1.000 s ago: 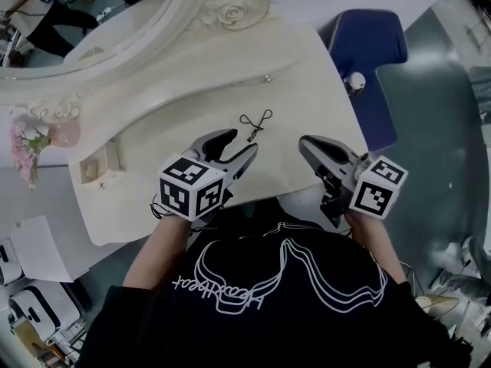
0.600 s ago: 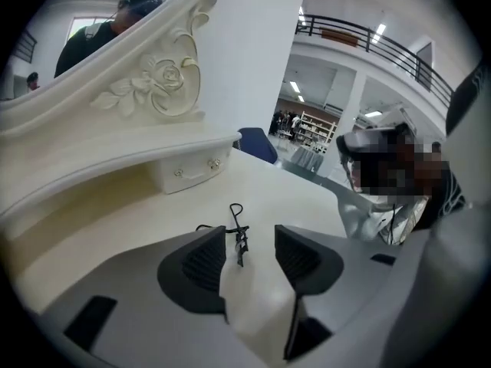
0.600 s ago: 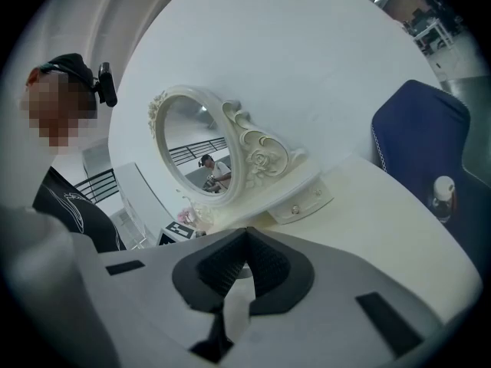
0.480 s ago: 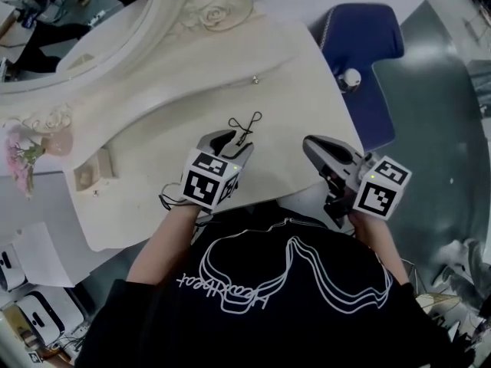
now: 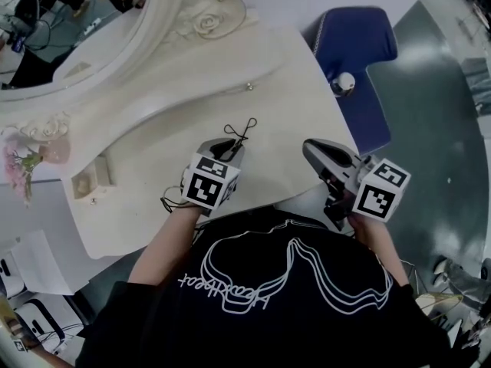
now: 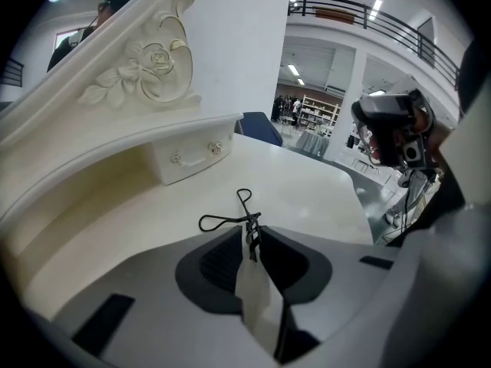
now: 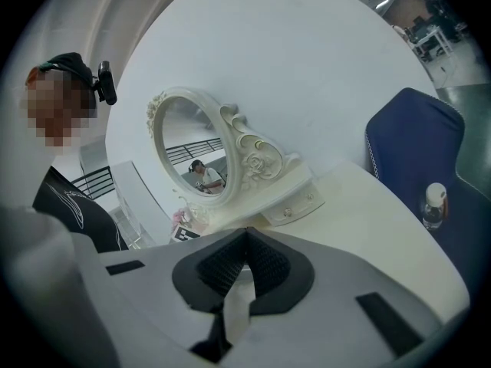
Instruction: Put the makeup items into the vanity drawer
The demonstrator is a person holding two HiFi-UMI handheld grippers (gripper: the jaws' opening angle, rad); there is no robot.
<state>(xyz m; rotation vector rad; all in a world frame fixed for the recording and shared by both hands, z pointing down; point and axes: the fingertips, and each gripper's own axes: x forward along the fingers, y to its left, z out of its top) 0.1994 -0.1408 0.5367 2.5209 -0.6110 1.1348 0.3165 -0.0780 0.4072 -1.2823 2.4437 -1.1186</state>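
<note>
The left gripper (image 6: pixel 252 236) points steeply down at the cream worktop (image 5: pixel 153 144), and its jaws have just been closing. They now stand almost together and pinch the head end of the black eyelash curler (image 6: pixel 239 218). The curler's two wire loop handles stick out ahead of the jaw tips and lie on the worktop. In the head view the same curler (image 5: pixel 238 131) lies near the middle of the worktop, just in front of the left gripper's tips, with its handles towards the mirror. The right gripper (image 7: pixel 245 236) is held roughly level near the worktop's front edge, well apart from the curler, with its jaws together and nothing between them. Behind the curler, under the raised shelf, a small vanity drawer (image 6: pixel 192 156) with two knobs is closed. The oval mirror (image 7: pixel 192 156), in a carved frame with roses, stands at the back of the worktop. A blue chair (image 5: pixel 353 44) stands beside the worktop's right end, and a small bottle (image 5: pixel 345 81) stands on its seat. Pink flowers (image 5: pixel 23 159) stand at the worktop's left end.
</note>
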